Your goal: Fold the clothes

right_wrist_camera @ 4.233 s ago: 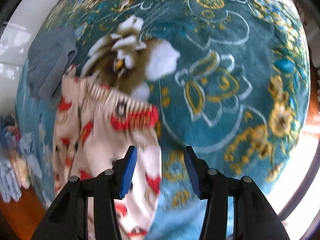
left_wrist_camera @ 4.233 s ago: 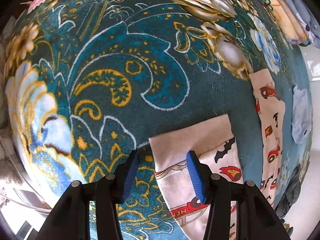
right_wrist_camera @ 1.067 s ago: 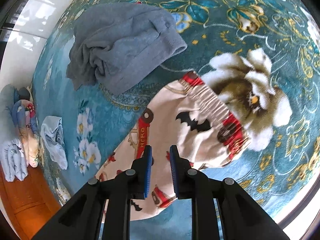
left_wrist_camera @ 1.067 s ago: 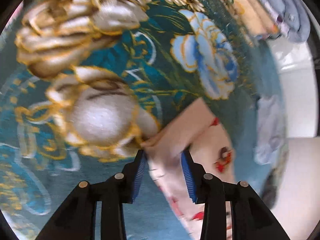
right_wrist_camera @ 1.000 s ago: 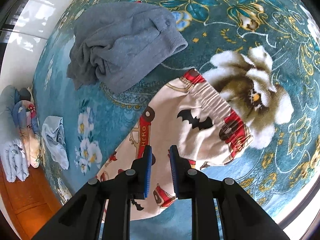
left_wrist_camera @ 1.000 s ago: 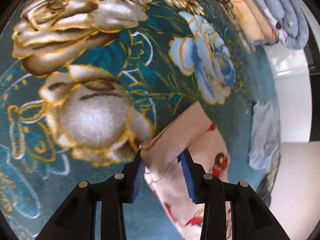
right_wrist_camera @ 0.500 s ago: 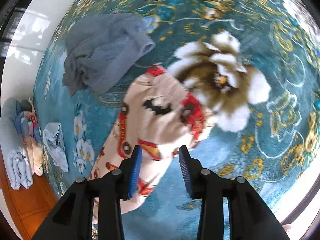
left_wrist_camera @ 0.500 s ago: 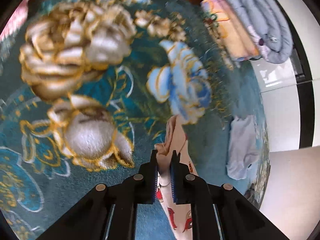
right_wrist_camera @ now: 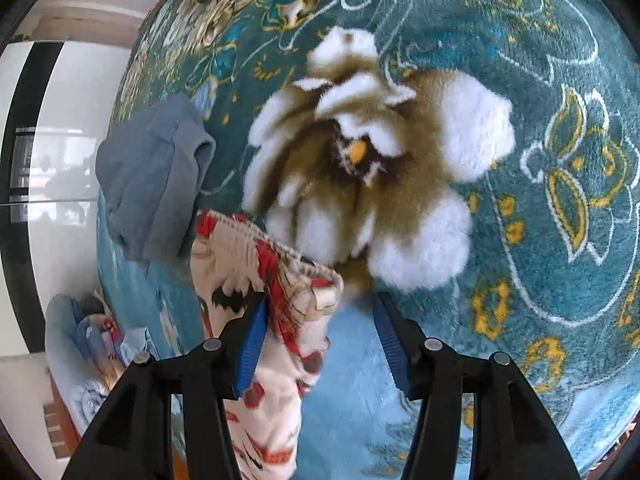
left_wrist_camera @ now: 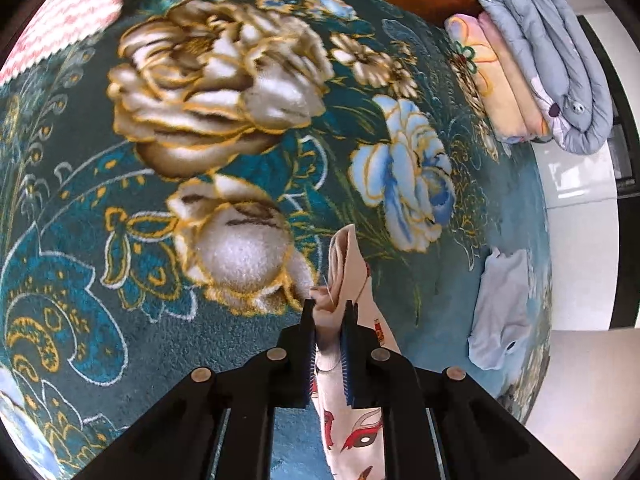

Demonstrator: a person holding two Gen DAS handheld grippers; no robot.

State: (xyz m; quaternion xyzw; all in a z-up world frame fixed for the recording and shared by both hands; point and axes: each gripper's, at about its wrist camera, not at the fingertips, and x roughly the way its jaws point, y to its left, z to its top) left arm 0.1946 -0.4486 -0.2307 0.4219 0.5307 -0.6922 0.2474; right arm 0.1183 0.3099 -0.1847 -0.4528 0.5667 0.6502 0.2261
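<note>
My left gripper point(left_wrist_camera: 329, 322) pinches a bunched edge of the printed pants point(left_wrist_camera: 348, 420), lifted above the floral blanket point(left_wrist_camera: 160, 240). My right gripper point(right_wrist_camera: 320, 324) gapes wide, the waistband point(right_wrist_camera: 264, 264) against its left finger near the grey garment point(right_wrist_camera: 152, 176).

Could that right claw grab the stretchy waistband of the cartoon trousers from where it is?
Probably yes. The right claw is open, and the gathered waistband already lies between its fingers, against the left one. Nothing covers it; the grey garment lies off to the side.
</note>
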